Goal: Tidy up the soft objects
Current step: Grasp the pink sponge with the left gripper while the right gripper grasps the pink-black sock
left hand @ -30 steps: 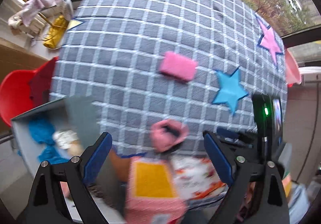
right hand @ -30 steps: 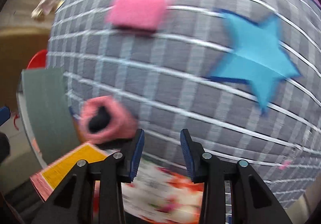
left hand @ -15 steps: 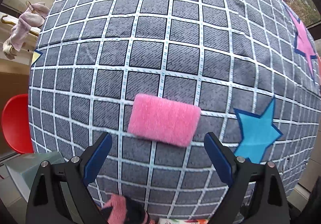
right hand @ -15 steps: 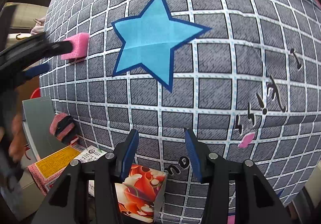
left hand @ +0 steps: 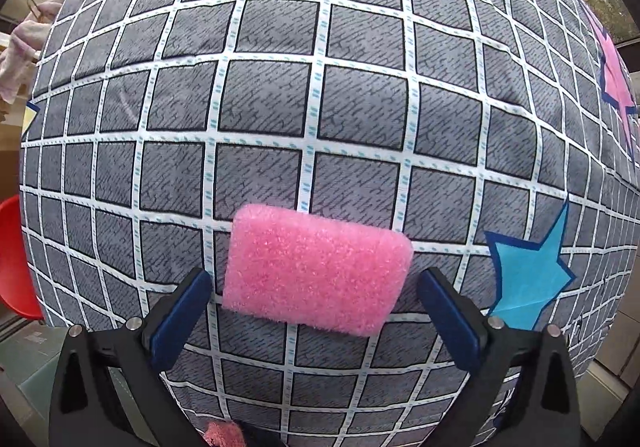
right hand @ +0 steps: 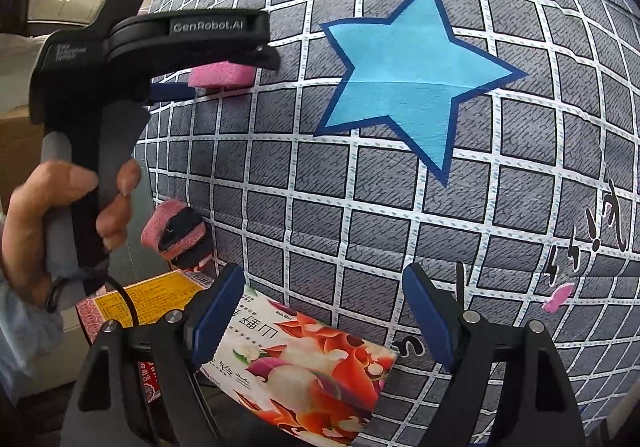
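So the main thing here is a pink sponge [left hand: 316, 271], a fuzzy rounded rectangle with that coarse, glittery foam look, lying flat on a big grey checked cloth [left hand: 320, 95] with white grid lines and a scratchy printed weave in each square. The cloth is soft and a bit rumpled, puffing up in places, so it could be a bed or a padded table, can't tell which. The left tool [left hand: 316, 311] points down over the sponge with its blue-padded jaws opening, one on each side of it, and there's a visible gap between the pads and the foam, so nothing is gripped. The right tool [right hand: 320, 319] has its jaws opening too, with nothing pinched; behind the gap you see the cloth and the corner of a glossy snack packet [right hand: 304, 363] printed with red and white fruit, which sits at the cloth's near edge. Next to that is a pink box with a yellow label [right hand: 148, 299], partly hidden by the tool's black frame. A rolled-up pink and dark striped sock [right hand: 176, 231] rests on the cloth's edge just above the box. A flat blue star [right hand: 404, 75] with a dark outline is printed on the cloth right of the sponge, and a pink star [left hand: 616, 87] further off. In the right wrist view a hand [right hand: 48, 231] grips the left tool's handle, blocking most of the sponge.
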A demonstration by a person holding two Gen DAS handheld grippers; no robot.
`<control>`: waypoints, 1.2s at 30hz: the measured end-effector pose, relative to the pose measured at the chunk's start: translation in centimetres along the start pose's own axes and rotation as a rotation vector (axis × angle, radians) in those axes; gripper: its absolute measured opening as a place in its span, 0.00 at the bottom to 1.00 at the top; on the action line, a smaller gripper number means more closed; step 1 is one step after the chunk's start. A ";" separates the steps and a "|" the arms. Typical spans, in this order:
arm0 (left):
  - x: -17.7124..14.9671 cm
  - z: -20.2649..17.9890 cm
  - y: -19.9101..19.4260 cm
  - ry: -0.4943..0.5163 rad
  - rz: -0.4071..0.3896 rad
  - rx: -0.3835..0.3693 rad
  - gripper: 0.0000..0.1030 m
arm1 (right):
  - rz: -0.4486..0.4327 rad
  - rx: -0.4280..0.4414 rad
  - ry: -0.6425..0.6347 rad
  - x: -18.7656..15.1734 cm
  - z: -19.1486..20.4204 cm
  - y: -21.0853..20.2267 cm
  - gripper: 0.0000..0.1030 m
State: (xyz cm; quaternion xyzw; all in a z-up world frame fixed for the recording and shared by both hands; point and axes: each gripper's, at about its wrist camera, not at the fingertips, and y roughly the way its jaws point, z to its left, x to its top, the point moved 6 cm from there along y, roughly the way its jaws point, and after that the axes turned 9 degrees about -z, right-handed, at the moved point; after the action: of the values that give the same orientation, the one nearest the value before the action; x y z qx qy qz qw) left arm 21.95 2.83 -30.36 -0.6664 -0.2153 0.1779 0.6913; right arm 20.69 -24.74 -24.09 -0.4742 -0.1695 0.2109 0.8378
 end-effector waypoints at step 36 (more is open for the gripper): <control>-1.7 7.6 -17.5 -0.120 -0.282 -0.226 0.72 | 0.176 0.064 -0.388 2.3 20.3 14.5 0.62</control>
State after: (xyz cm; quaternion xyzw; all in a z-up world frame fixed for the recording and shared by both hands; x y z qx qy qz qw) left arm 15.76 7.54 -12.84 -0.6910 -0.3662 0.0933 0.6161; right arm 10.01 -2.17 -26.41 -0.4109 -0.2786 0.3756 0.7826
